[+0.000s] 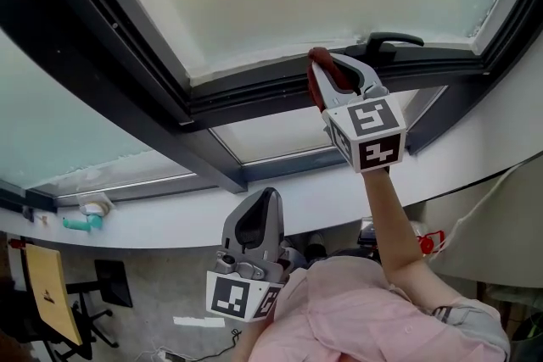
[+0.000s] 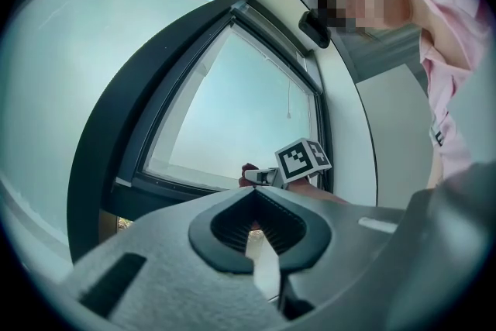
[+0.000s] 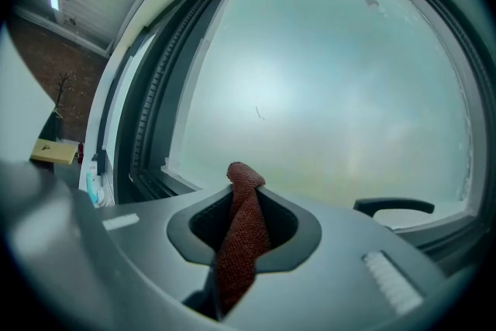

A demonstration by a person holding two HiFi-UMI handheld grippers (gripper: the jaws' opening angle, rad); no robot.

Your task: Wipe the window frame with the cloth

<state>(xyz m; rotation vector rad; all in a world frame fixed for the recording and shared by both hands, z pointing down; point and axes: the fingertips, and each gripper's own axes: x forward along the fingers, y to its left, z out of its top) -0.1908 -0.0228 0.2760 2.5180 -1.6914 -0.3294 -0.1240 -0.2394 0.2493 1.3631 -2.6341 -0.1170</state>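
Right gripper raised, clamped on cloth — left gripper low, closed.

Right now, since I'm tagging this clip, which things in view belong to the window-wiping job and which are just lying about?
In the job: red cloth, clamped in the right gripper; dark window frame.

Just about: left gripper, shut and empty, held low; window handle; teal object on the sill; yellow panel below.

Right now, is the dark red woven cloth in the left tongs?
No, the dark red woven cloth is pinched in the right tongs; left tongs hold nothing.
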